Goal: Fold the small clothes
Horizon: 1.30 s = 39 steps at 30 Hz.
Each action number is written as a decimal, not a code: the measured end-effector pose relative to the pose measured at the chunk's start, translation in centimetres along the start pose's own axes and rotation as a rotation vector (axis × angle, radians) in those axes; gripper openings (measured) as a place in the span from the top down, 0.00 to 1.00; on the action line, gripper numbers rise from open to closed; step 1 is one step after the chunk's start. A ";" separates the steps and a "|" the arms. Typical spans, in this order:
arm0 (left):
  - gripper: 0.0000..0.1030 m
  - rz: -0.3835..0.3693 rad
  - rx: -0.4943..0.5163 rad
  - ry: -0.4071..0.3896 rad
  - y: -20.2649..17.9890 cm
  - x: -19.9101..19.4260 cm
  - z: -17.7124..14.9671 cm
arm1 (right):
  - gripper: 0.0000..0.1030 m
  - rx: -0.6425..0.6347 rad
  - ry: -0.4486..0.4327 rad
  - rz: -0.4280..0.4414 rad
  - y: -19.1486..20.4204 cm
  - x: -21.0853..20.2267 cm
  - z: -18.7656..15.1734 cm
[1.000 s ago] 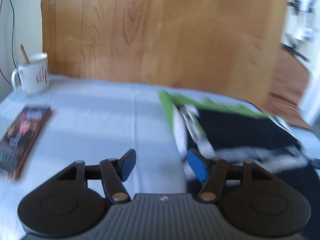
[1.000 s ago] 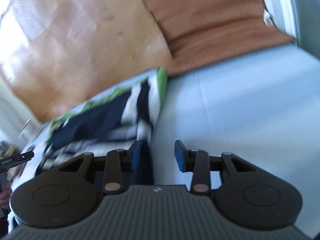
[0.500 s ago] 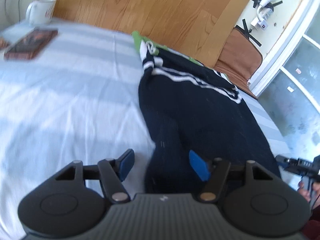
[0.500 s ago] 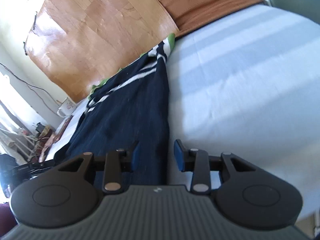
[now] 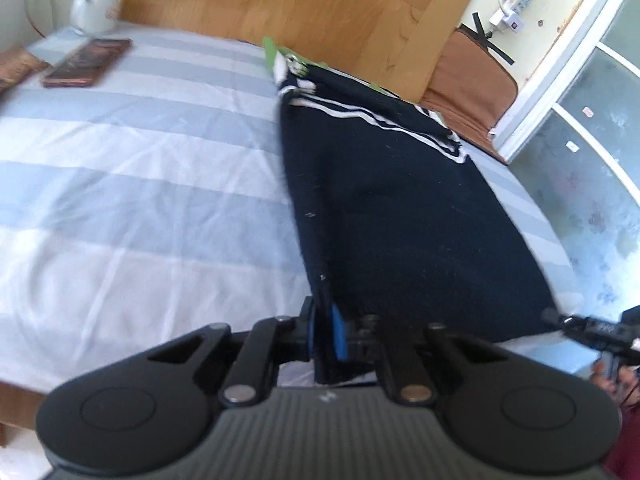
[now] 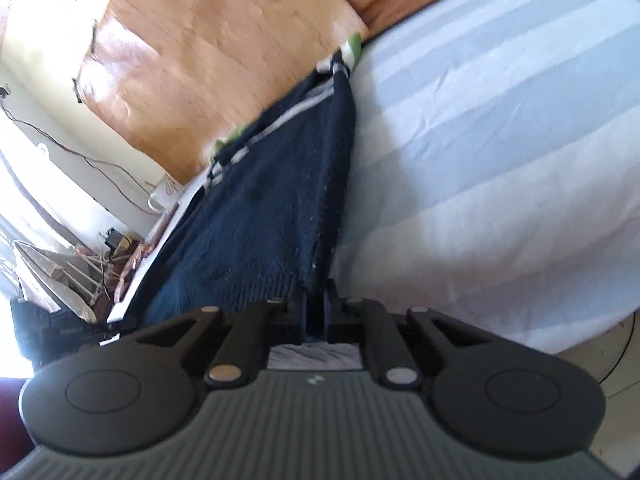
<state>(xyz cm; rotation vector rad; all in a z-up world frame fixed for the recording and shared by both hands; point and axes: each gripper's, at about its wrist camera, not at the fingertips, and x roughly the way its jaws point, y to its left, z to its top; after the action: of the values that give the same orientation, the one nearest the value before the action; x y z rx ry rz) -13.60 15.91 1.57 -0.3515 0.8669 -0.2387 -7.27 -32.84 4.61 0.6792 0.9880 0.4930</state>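
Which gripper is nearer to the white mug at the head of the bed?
Left. The left gripper grips the navy garment on the side facing the white mug; the right gripper grips its opposite corner, farther away.

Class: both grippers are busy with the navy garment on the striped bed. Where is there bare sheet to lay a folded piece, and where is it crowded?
Bare sheet lies between the navy garment and the phone, and again on the garment's other side in the right wrist view. It is crowded by the mug and phone corner, and at the near edge around the left gripper and right gripper.
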 end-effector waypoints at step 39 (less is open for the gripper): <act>0.48 -0.044 -0.368 -0.167 5.9 12.4 19.8 | 0.61 0.055 -0.212 -0.071 -3.7 13.2 18.4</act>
<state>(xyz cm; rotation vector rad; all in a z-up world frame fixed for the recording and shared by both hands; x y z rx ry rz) 9.89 21.05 2.38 -0.7235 0.7365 -0.0871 15.39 -32.16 1.16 0.7275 0.8247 0.3245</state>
